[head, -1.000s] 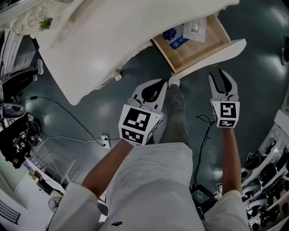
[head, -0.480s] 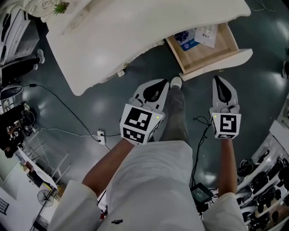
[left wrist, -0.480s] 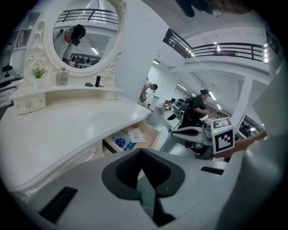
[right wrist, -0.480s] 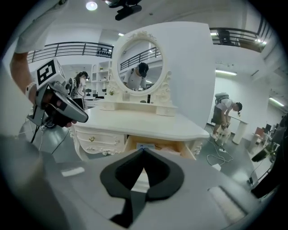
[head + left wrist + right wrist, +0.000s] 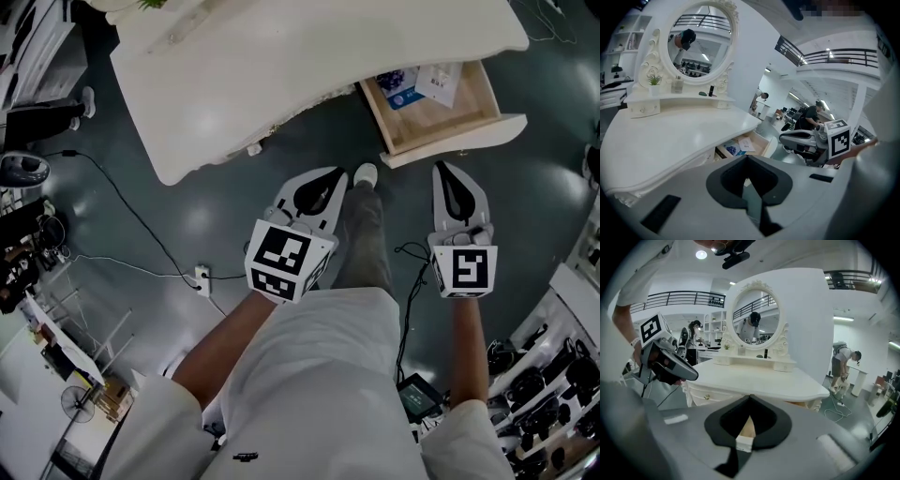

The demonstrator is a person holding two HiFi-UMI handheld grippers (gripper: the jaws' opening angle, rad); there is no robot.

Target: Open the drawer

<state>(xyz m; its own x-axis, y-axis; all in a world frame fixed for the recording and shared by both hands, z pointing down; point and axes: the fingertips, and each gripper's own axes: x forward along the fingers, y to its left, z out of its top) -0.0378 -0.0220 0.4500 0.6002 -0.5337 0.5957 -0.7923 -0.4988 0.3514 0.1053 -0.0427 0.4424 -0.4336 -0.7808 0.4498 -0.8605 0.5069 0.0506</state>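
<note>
We held our right gripper [image 5: 444,172] clenched: its jaws had just been closing on nothing, and the tips met in the air near the drawer [image 5: 457,143] without touching it. Our left gripper [image 5: 336,176] was likewise pinched tight and empty. The drawer stood pulled out from under the white dressing table [image 5: 309,56], with papers [image 5: 419,82] lying inside.

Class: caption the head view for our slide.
Left gripper shut, right gripper just closed empty, both hovering before the open drawer of the table.
</note>
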